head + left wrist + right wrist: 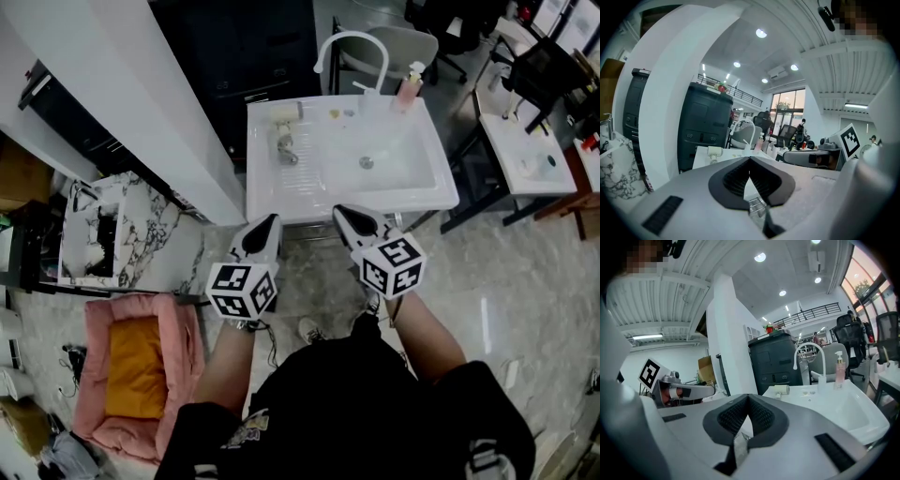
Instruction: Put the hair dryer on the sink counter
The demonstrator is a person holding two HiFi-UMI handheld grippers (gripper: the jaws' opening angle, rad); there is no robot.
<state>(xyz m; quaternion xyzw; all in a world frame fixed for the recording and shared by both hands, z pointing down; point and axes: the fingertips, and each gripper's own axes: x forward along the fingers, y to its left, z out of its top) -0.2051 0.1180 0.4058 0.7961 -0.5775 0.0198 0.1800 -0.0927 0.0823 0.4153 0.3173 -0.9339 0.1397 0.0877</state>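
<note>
Clenched shut and empty, the left gripper (pixel 268 230) and right gripper (pixel 347 219) hover near the six o'clock edge of the white sink tabletop (pixel 270 190), where the cream hair dryer (pixel 286 139) already lies at eleven o'clock; best to hold clear without nudging it.

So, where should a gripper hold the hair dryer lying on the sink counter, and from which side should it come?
Probably the handle. The hair dryer lies flat on the counter left of the basin, barrel at the back edge, slimmer handle pointing toward the front edge. Come from above, jaws across the handle.
</note>
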